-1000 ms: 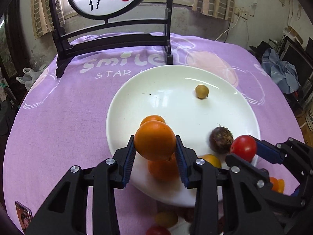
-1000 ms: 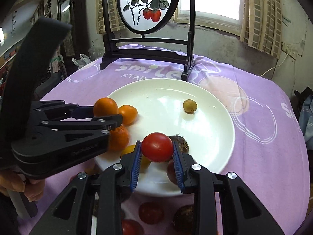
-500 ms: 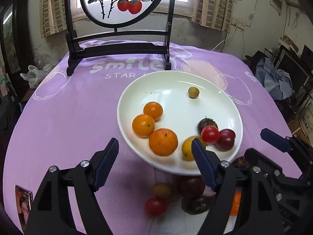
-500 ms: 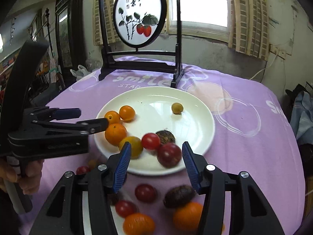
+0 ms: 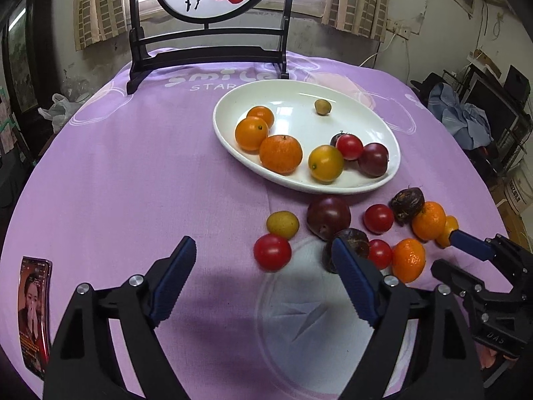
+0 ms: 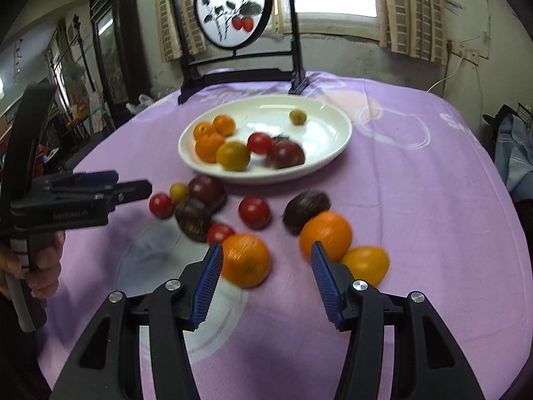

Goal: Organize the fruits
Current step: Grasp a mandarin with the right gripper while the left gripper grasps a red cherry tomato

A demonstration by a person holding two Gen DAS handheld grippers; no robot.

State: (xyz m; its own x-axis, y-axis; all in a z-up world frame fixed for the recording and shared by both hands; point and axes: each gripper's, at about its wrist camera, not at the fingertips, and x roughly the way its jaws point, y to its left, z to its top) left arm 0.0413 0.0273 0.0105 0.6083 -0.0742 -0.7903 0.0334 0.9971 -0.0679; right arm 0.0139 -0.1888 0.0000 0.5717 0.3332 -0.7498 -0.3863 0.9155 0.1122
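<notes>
Pulled back from the plate since a second ago, both tools: then clamped on fruit over the plate, the left on an orange, the right on a red tomato; now spread wide and empty, low over the purple worktop. Orange now settled at the plate's 9 o'clock edge beside two others, tomato at its 5 o'clock side against a yellow fruit and two dark ones. Two more pieces delivered, then; by the look of it, roughly half the job done, with a cluster of loose fruit waiting on the cloth.

Left tool: jaws wide apart, nothing between them. Loose red tomato just ahead at 12 o'clock of the gap, a small yellow-green fruit touching it beyond, a dark plum at 1 o'clock. A dark round fruit partly hidden behind the right-hand finger.

Right tool: jaws likewise wide apart and empty. A mandarin just ahead of the left-hand finger at 11 o'clock, a second orange close by the other finger at 1 o'clock, a yellow-orange fruit at 2 o'clock. View somewhat blurred. Likely next picks: the near tomato for the left, the mandarin for the right.
</notes>
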